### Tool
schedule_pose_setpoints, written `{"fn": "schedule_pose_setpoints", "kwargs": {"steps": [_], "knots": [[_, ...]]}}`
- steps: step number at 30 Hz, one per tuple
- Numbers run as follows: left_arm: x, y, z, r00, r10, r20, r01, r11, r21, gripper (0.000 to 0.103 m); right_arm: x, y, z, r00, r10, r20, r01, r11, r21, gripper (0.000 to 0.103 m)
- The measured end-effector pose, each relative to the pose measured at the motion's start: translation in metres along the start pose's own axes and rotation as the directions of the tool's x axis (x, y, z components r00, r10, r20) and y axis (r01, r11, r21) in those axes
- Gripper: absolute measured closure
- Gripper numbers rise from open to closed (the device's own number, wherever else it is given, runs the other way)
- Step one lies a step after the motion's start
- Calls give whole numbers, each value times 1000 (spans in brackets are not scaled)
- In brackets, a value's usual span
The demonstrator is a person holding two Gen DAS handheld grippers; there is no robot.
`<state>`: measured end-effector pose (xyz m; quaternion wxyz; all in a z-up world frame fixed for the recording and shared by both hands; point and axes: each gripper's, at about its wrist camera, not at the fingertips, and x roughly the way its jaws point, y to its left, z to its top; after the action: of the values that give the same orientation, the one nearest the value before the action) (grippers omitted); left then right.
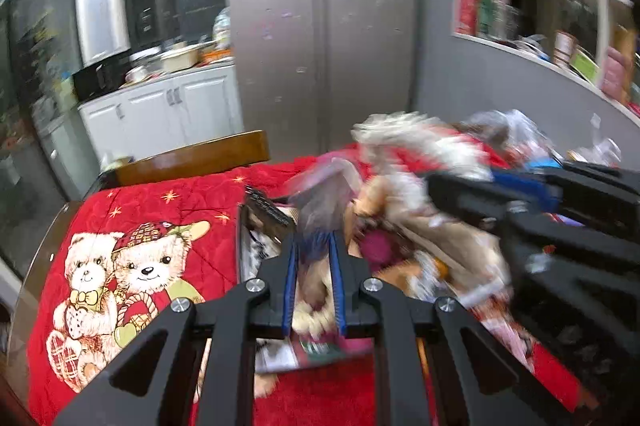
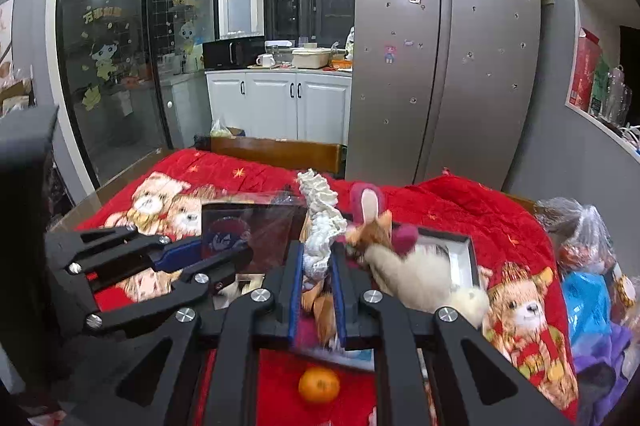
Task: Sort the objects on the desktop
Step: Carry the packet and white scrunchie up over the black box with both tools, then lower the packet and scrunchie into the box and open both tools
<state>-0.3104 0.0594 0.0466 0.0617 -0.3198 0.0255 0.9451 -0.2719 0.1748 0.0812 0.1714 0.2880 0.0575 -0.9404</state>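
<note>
My left gripper [image 1: 314,242] is shut on the edge of a blurred clear plastic wrapper [image 1: 324,186] around a plush toy [image 1: 404,202]. In the right wrist view, my right gripper [image 2: 317,254] is shut on the toy's white frilly trim [image 2: 320,210]. The cream and orange plush body [image 2: 416,274] with pink ears hangs off to its right. In that view the left gripper [image 2: 224,254] comes in from the left and pinches the wrapper over a dark picture card [image 2: 236,230]. The right gripper [image 1: 460,194] shows at the right of the left wrist view.
A red quilt with teddy bears [image 2: 520,226] covers the table. A tangerine [image 2: 319,384] lies under my right gripper. Plastic bags [image 2: 588,290] pile up at the right edge. A wooden chair back [image 2: 276,150] stands at the far side, a fridge [image 2: 440,46] behind it.
</note>
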Motion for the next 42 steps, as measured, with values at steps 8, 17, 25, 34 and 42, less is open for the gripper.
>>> {"fn": "schedule_pose_setpoints", "kwargs": {"steps": [8,17,25,34,42], "knots": [[36,17,8,999,15,37,-13,998,-55,88,30,-34,17,998,3,66,-9,995,101,89],[39,36,6,999,-50,-1,50,993,-103,88,52,-45,-3,1000,-11,-19,12,996,90,89],[27,44,13,997,-69,19,71,991,-116,88,56,-42,-7,999,17,-42,-13,996,89,89],[35,39,10,996,-94,-8,93,991,-97,88,57,-38,-8,999,14,-45,-11,998,70,89],[38,33,8,995,-100,-17,99,992,-73,88,66,-35,-13,997,24,-77,-19,998,61,89]]}}
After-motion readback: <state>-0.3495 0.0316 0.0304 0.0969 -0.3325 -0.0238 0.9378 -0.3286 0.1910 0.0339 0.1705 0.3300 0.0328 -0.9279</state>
